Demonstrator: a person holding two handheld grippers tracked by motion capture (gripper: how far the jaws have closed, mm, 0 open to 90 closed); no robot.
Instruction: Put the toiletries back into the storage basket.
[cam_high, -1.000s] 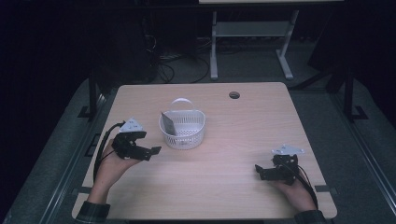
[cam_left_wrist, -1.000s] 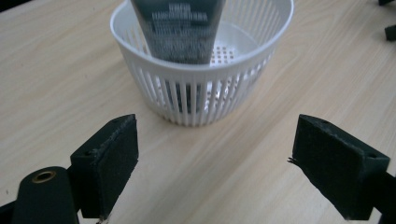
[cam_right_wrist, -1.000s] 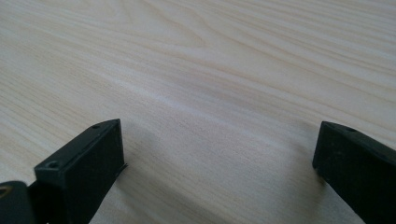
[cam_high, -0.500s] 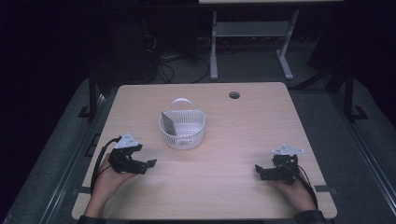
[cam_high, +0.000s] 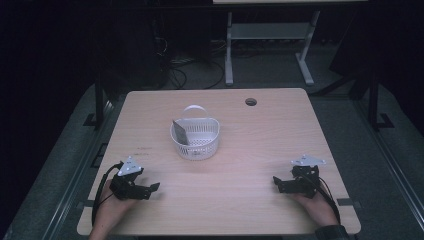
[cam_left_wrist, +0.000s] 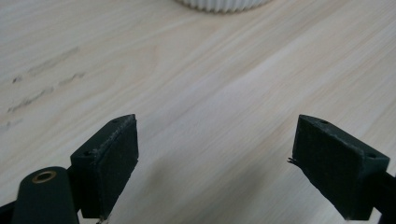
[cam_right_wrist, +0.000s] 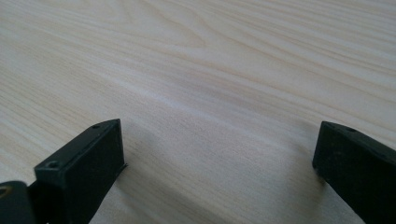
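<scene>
Basket (cam_high: 195, 138) sits mid-table holding a grey card; my left gripper (cam_high: 145, 190) has drawn back from it, jaws spread and empty like the right gripper (cam_high: 281, 184), suggesting placement done.

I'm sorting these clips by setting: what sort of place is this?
Probably a lab or workshop recording station: a bare light wooden table with a cable hole, loose black cables on the grey floor behind it, and a white metal stand in dark surroundings.
</scene>
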